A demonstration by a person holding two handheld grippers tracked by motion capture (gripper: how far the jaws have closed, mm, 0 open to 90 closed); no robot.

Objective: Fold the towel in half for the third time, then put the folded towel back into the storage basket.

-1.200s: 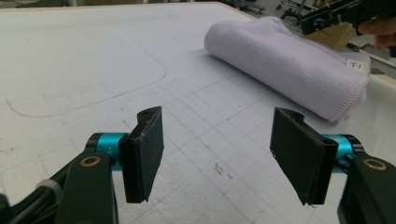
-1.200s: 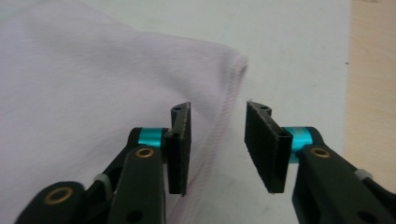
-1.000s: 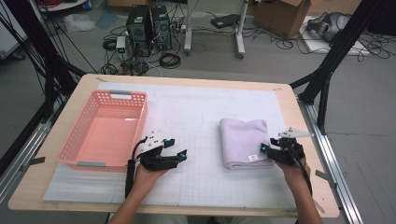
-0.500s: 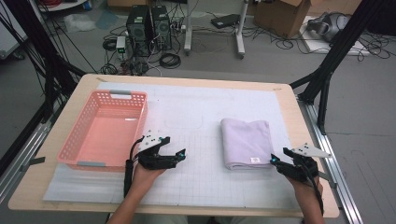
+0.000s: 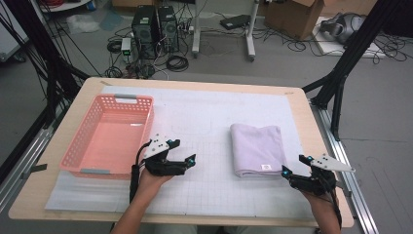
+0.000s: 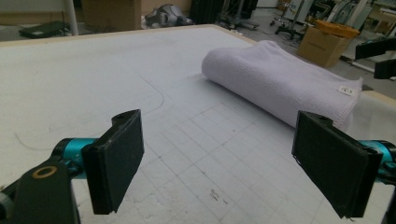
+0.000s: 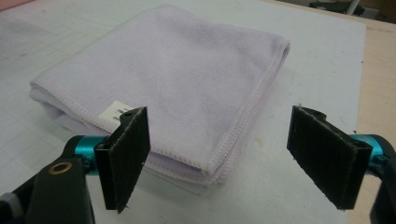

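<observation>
- High view: I find a folded lilac towel (image 5: 256,148) lying flat on the tabletop (image 5: 302,105), right of centre, well apart from the pink basket (image 5: 108,136) at the left. Its long axis runs from my side toward the far edge; the small white label (image 5: 265,167) sits at the near end. My left hand-held gripper (image 5: 184,159) hovers just beside the basket, jaws apart, gripping nothing. My right hand-held gripper (image 5: 295,164) sits near the towel's near right corner, jaws also apart.
- Left gripper view: the towel (image 6: 280,79) lies ahead and to the right, beyond the spread jaws. Its rounded fold faces this hand-held gripper. I judge it soft, light and limp, so it will sag if lifted from one point.
- Right gripper view: the jaws stand wide, clear of the cloth. The stitched corner (image 7: 212,175) of the stacked layers lies between them, the label (image 7: 117,110) beside the left jaw. I would pinch all layers at this corner or along the hemmed edge; the pile looks grippy, not slippery or fragile.
</observation>
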